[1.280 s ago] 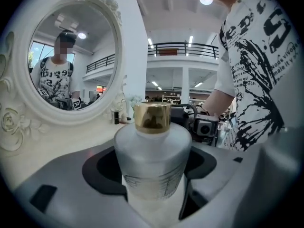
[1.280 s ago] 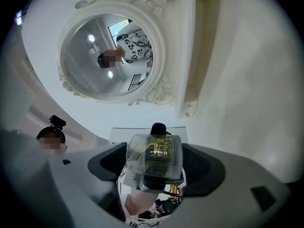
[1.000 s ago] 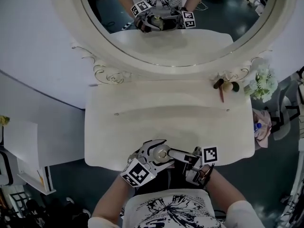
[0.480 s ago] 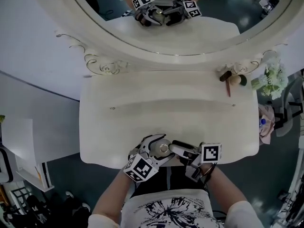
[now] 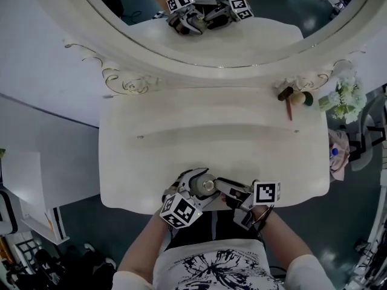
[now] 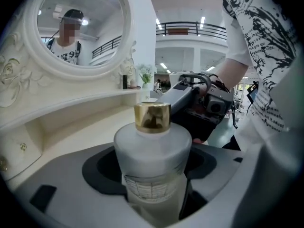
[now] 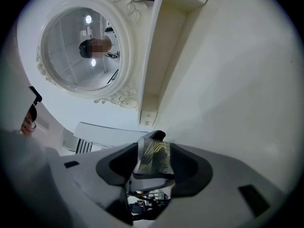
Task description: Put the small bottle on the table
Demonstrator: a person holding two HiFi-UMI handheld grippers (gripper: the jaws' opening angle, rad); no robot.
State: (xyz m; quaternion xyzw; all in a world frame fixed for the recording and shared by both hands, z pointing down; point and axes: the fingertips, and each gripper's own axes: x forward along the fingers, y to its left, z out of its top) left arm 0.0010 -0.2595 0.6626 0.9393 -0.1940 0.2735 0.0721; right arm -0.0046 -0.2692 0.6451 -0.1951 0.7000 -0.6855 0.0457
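Evidently this is a handover. In the head view both tools meet over the middle of the table's (image 5: 211,138) near edge, where the left gripper (image 5: 195,192) holds the small bottle (image 5: 208,186) out toward the right gripper (image 5: 227,190), which is angled in from the side. In the left gripper view the jaws are clamped on the frosted body low down. That leaves the gold cap (image 6: 152,117) clear above them, I judge so the other tool has something to take. In the right gripper view the cap sits between the jaws as they close. The pads appear to touch it on both sides, though glare makes that uncertain. The bottle is held just inside the near edge, not yet released onto the table.
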